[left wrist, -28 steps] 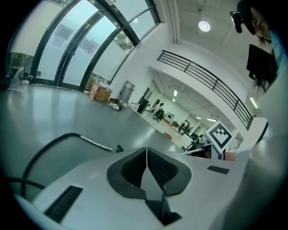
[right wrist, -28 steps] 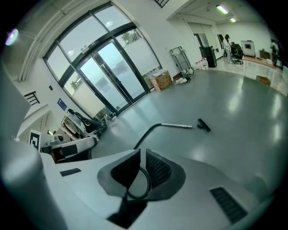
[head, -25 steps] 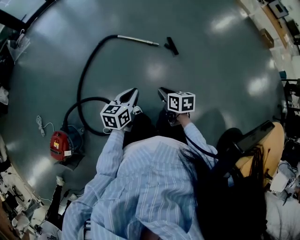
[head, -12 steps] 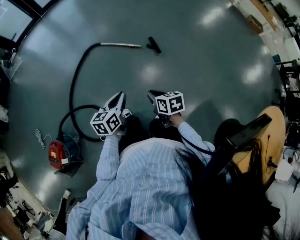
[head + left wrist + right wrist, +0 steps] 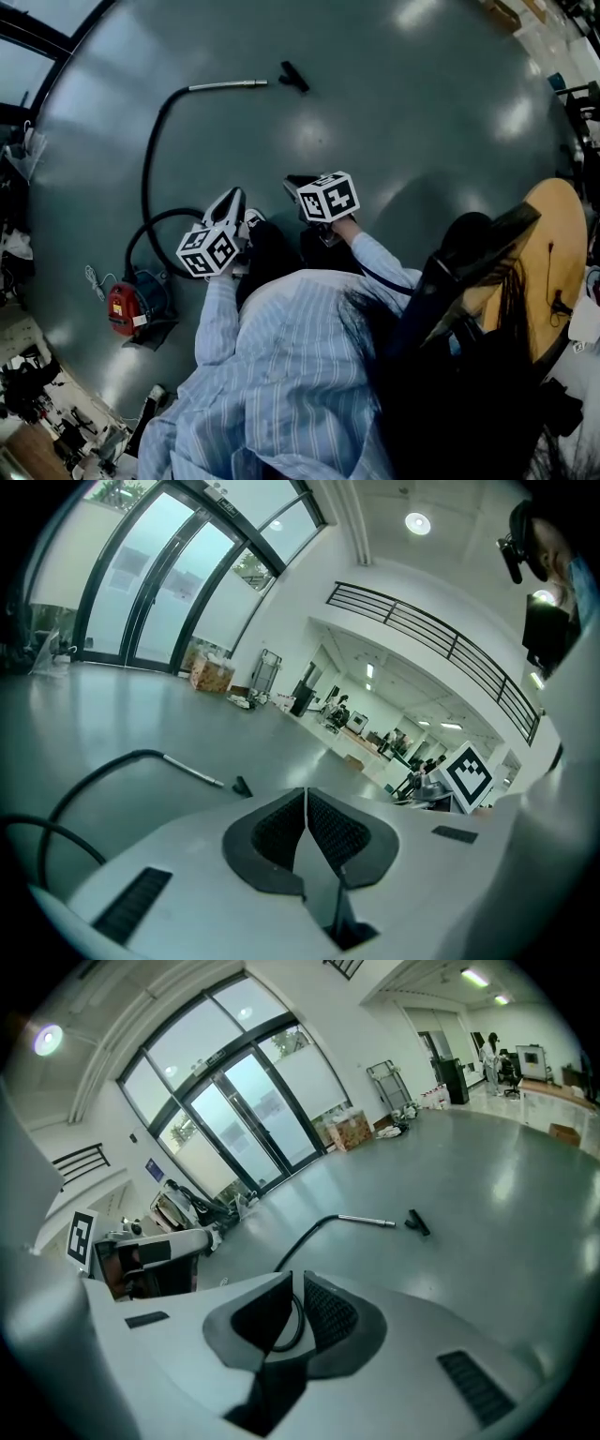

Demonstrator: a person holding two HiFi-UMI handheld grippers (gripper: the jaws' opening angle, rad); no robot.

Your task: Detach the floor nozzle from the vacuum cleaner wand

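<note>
Tongs in both hands hang above the grey floor [image 5: 422, 122], side by side and pointing the same way, each tilted downward. The left tongs [image 5: 305, 794] are closed, their ribbed pads meeting tip to tip with nothing between them. The right tongs [image 5: 298, 1283] are closed to a thin slit and grip nothing; through the slit only a dark curve on the floor beyond shows.

The floor nozzle [image 5: 293, 77] lies on the floor well ahead of both tongs, roughly in line with the right pair and a little to the right of the left pair's line. It is a small dark piece, lying just beside the metal tip of the wand [image 5: 228, 85] with a short gap between the two, so they are not joined. The wand stretches away from the nozzle toward the left tongs' side. From it the black hose [image 5: 148, 169] sweeps back in a long curve, passes close by the left tongs on their outer side, and ends at the red vacuum cleaner [image 5: 122, 307], which sits behind and to the left of the left tongs.
</note>
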